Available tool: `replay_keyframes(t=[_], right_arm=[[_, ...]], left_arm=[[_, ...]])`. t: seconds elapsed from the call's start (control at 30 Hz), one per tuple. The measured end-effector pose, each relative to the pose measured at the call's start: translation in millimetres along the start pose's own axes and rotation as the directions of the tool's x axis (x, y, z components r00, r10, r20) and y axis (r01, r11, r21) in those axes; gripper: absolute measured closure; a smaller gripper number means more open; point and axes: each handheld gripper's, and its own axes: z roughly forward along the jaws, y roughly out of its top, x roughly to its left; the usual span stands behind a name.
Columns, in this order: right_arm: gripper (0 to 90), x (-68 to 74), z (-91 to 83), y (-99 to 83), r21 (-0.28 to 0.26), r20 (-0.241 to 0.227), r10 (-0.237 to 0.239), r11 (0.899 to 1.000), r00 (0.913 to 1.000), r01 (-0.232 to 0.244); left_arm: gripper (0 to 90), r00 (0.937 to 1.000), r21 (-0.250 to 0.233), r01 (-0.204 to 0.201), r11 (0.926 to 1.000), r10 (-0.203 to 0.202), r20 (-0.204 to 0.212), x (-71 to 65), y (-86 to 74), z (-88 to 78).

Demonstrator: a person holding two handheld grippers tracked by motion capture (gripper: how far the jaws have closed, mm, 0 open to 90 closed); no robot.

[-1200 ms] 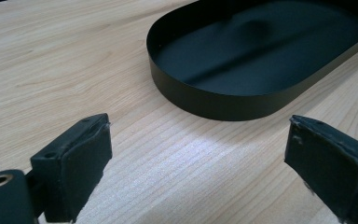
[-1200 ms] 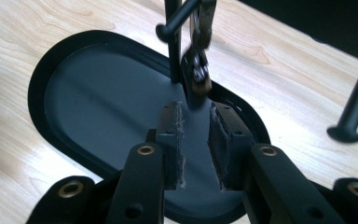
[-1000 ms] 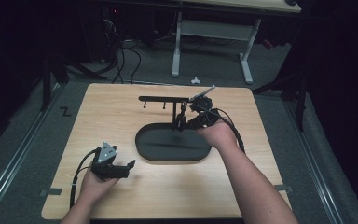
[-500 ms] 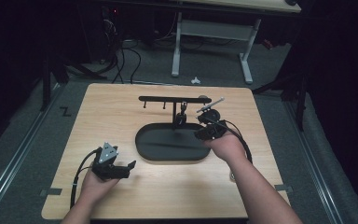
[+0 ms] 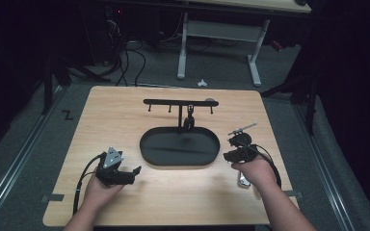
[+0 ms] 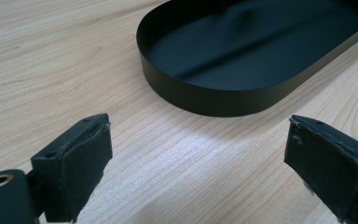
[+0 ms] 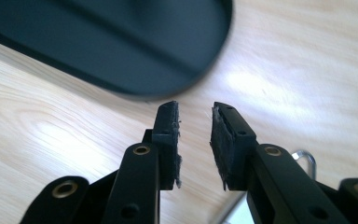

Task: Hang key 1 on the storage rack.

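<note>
The left gripper (image 6: 198, 140) rests low over the light wooden table (image 5: 115, 120) at the near left, its jaws wide apart and empty. The right gripper (image 7: 195, 112) has come back from the black T-shaped metal rack (image 5: 180, 102) to the near right side; its jaws stand narrow, with a small gap and nothing between them. A small silver metal piece (image 5: 243, 181) lies on the table just beside that hand. Further off is the black oval metal tray (image 6: 205, 100), empty. A small dark item (image 5: 190, 122) hangs at the rack, so I judge the hanging step done and the silver piece next.
</note>
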Motion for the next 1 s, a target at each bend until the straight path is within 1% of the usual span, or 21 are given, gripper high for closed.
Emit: replay_keyframes(t=[0.07, 0.2, 0.27, 0.3, 0.33, 0.37, 0.4, 0.5, 0.53, 0.57, 0.6, 0.63, 0.7, 0.73, 0.8, 0.87, 0.97, 1.0], right_arm=[[71.4, -2.6, 0.9, -2.7, 0.004, 0.004, 0.007, 1.000, 1.0000, -0.007], [71.4, -17.4, 6.5, -15.5, 0.018, 0.019, 0.044, 0.999, 0.9988, -0.044], [71.4, -24.8, 9.4, -20.7, 0.023, 0.038, 0.060, 0.998, 0.9974, -0.061], [71.4, -33.1, 12.9, -25.5, 0.029, 0.053, 0.076, 0.997, 0.9957, -0.077], [71.4, -37.4, 14.9, -27.4, 0.035, 0.061, 0.086, 0.995, 0.9944, -0.088], [71.4, -37.4, 14.9, -27.4, 0.035, 0.061, 0.086, 0.995, 0.9944, -0.088], [71.4, -41.9, 17.2, -29.2, 0.039, 0.072, 0.090, 0.995, 0.9933, -0.093], [71.5, -55.4, 23.5, -32.4, 0.052, 0.099, 0.115, 0.991, 0.9884, -0.120], [72.3, -62.9, 27.5, -33.4, 0.054, 0.119, 0.138, 0.988, 0.9832, -0.146], [72.3, -62.9, 27.5, -33.4, 0.054, 0.119, 0.138, 0.988, 0.9832, -0.146], [72.8, -65.7, 28.6, -33.5, 0.057, 0.126, 0.146, 0.986, 0.9813, -0.154], [72.9, -72.5, 32.2, -34.2, 0.058, 0.141, 0.161, 0.984, 0.9768, -0.170], [72.8, -78.0, 34.7, -35.1, 0.065, 0.161, 0.175, 0.980, 0.9713, -0.187], [72.7, -80.6, 35.8, -35.7, 0.066, 0.162, 0.185, 0.978, 0.9693, -0.197], [72.6, -82.7, 36.9, -36.5, 0.069, 0.166, 0.188, 0.977, 0.9680, -0.202], [72.0, -85.6, 39.2, -38.4, 0.084, 0.169, 0.193, 0.974, 0.9667, -0.209], [70.9, -85.8, 41.4, -41.0, 0.084, 0.147, 0.202, 0.973, 0.9684, -0.215], [70.9, -85.8, 41.4, -41.0, 0.084, 0.147, 0.202, 0.973, 0.9684, -0.215]], left_arm=[[7.9, 1.0000, 0.002, 0.000, 1.0000, 0.000, 0.001, -0.3, -0.1, 0.3], [7.9, 1.0000, 0.007, -0.001, 1.0000, 0.001, 0.003, -0.4, -0.2, 0.7], [8.0, 1.0000, 0.008, -0.005, 1.0000, 0.005, 0.003, -0.6, -0.3, 1.1], [8.0, 1.0000, 0.009, -0.006, 0.9999, 0.006, 0.003, -0.6, -0.3, 1.1], [8.0, 1.0000, 0.010, -0.006, 0.9999, 0.006, 0.004, -0.7, -0.5, 1.4], [7.9, 1.0000, 0.010, -0.006, 0.9999, 0.006, 0.004, -0.7, -0.5, 1.4], [7.9, 1.0000, 0.014, -0.006, 0.9999, 0.006, 0.005, -0.5, -0.5, 1.6], [8.0, 0.9999, 0.018, -0.009, 0.9998, 0.009, 0.005, -0.4, -0.7, 2.1], [8.0, 0.9999, 0.020, -0.009, 0.9998, 0.009, 0.005, -0.4, -0.8, 2.1], [8.0, 1.0000, 0.020, -0.009, 0.9998, 0.009, 0.004, -0.3, -0.9, 2.2], [8.0, 1.0000, 0.020, -0.008, 0.9998, 0.008, 0.004, -0.3, -0.9, 2.2], [8.0, 1.0000, 0.021, -0.009, 0.9997, 0.008, 0.004, -0.2, -1.0, 2.2], [8.0, 0.9999, 0.024, -0.010, 0.9997, 0.010, 0.003, -0.1, -1.2, 2.3], [8.0, 0.9999, 0.025, -0.010, 0.9996, 0.010, 0.004, -0.2, -1.3, 2.4], [8.0, 0.9999, 0.024, -0.011, 0.9997, 0.010, 0.004, -0.3, -1.5, 2.5], [8.0, 0.9999, 0.026, -0.010, 0.9996, 0.010, 0.005, -0.2, -1.6, 2.4], [8.0, 0.9999, 0.025, -0.010, 0.9996, 0.010, 0.006, -0.2, -1.6, 2.0], [8.1, 0.9999, 0.025, -0.010, 0.9996, 0.010, 0.006, -0.2, -1.6, 2.0]])
